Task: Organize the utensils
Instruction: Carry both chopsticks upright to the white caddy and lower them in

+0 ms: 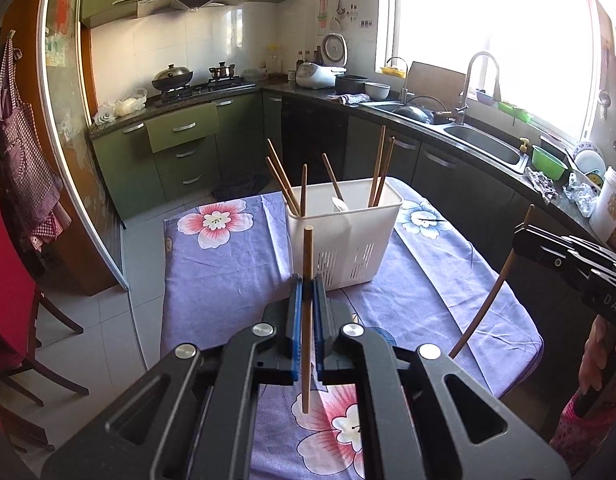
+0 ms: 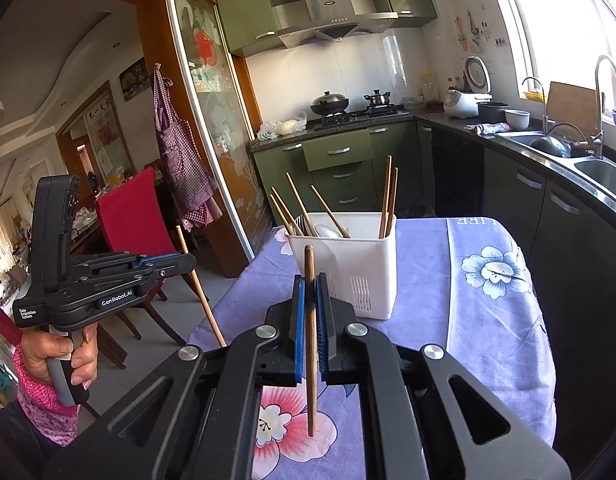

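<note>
A white slotted utensil holder [image 1: 347, 232] stands on the table with the purple flowered cloth [image 1: 228, 264]; it also shows in the right wrist view [image 2: 347, 264]. Several wooden chopsticks [image 1: 377, 168] and a white spoon [image 1: 339, 204] stand in it. My left gripper [image 1: 306, 280] is shut on one upright wooden chopstick [image 1: 306, 252], just before the holder. My right gripper [image 2: 309, 280] is shut on another upright chopstick [image 2: 310, 320]. In the left wrist view the right gripper [image 1: 519, 236] is at the right with its chopstick [image 1: 487, 300]. In the right wrist view the left gripper [image 2: 188, 260] is at the left.
Green and dark kitchen cabinets run along the back and right, with a stove [image 1: 196, 88], a rice cooker [image 1: 319, 72] and a sink with tap [image 1: 483, 140]. A red chair [image 2: 136, 216] stands left of the table beside a sliding glass door [image 2: 212, 132].
</note>
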`<action>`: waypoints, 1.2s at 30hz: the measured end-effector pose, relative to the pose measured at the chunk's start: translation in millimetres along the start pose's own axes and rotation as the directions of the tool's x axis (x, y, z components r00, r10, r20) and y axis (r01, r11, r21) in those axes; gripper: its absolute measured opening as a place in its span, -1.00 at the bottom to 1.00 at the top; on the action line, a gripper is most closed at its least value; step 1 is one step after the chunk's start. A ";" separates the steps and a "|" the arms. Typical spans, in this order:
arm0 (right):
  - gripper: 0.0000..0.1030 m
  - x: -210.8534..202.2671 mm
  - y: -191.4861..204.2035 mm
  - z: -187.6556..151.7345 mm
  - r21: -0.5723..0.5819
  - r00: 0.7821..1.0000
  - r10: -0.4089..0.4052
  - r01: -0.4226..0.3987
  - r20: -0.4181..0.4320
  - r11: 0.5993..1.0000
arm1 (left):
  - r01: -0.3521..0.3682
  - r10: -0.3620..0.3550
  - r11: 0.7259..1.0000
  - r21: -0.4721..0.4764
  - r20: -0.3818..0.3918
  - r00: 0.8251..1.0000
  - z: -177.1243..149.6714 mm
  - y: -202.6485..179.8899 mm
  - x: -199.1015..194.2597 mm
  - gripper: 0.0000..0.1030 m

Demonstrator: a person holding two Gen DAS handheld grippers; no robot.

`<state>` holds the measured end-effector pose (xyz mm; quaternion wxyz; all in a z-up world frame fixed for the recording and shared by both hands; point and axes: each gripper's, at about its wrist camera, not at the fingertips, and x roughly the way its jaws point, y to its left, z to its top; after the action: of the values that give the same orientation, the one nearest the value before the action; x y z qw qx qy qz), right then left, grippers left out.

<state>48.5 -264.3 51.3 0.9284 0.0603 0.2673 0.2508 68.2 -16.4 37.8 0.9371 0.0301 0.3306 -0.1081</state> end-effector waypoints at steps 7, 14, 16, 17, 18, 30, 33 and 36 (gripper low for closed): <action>-0.88 -11.0 5.9 39.5 -0.052 0.997 -0.025 0.029 0.068 0.998 | 0.043 -0.043 0.999 0.008 0.035 0.998 41.9 -5.9 -10.8 -0.90; -0.88 -25.2 11.4 96.4 -0.094 0.984 -0.053 0.070 0.172 0.993 | 0.060 -0.063 0.998 0.024 0.141 0.988 94.5 -18.9 -29.9 -0.90; -0.88 -27.4 9.6 112.9 -0.094 0.978 -0.058 0.078 0.200 0.992 | 0.061 -0.065 0.998 0.028 0.182 0.981 109.4 -21.5 -37.2 -0.90; -0.88 -28.3 8.3 121.2 -0.092 0.975 -0.060 0.081 0.216 0.992 | 0.061 -0.066 0.998 0.032 0.201 0.977 116.7 -23.1 -40.3 -0.90; -0.88 -28.6 6.7 129.4 -0.092 0.971 -0.061 0.084 0.231 0.992 | 0.059 -0.065 0.998 0.035 0.217 0.974 123.9 -25.3 -42.6 -0.90; -0.88 39.1 -23.4 197.3 -0.059 0.965 -0.089 0.107 0.247 0.993 | -0.031 0.019 0.999 0.033 0.322 0.946 174.4 -33.8 1.0 -0.90; -0.88 68.3 -35.8 199.0 -0.044 0.971 -0.101 0.113 0.215 0.993 | -0.032 0.025 0.999 0.018 0.291 0.956 171.5 -27.3 27.2 -0.90; -0.88 95.8 -50.4 193.2 -0.026 0.980 -0.100 0.106 0.171 0.994 | -0.016 0.015 1.000 0.003 0.237 0.971 163.1 -23.0 52.1 -0.90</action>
<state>242.1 -255.9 158.5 0.9605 0.0513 0.1858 0.2009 202.6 -69.2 132.6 0.9706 0.0217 0.2160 -0.1043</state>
